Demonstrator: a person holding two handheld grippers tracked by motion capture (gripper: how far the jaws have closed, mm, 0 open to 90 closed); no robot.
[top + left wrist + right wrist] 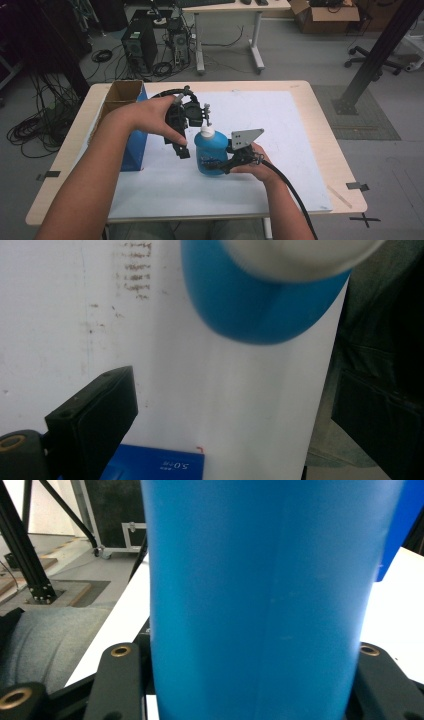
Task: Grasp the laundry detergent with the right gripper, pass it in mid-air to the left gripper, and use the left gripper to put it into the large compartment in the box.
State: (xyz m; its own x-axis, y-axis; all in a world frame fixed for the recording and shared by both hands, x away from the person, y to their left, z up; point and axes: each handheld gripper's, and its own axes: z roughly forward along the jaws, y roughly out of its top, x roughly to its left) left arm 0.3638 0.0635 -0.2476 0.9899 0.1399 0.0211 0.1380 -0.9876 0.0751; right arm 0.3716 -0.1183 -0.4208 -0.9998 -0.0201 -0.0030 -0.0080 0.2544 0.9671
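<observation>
jaws: right gripper (225,162) pinching blue bottle (210,152), left gripper (192,120) spread over white cap (207,131); bottle may twist or tip if the grip slackens.

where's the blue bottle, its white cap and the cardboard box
blue bottle (209,152), high view, on its body
white cap (206,131), high view, on its top
cardboard box (123,91), high view, on its open inside

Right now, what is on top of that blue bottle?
The blue bottle carries a white cap on its neck. The left gripper hangs close above and beside it. What is inside cannot be seen: the wall is opaque.
</observation>
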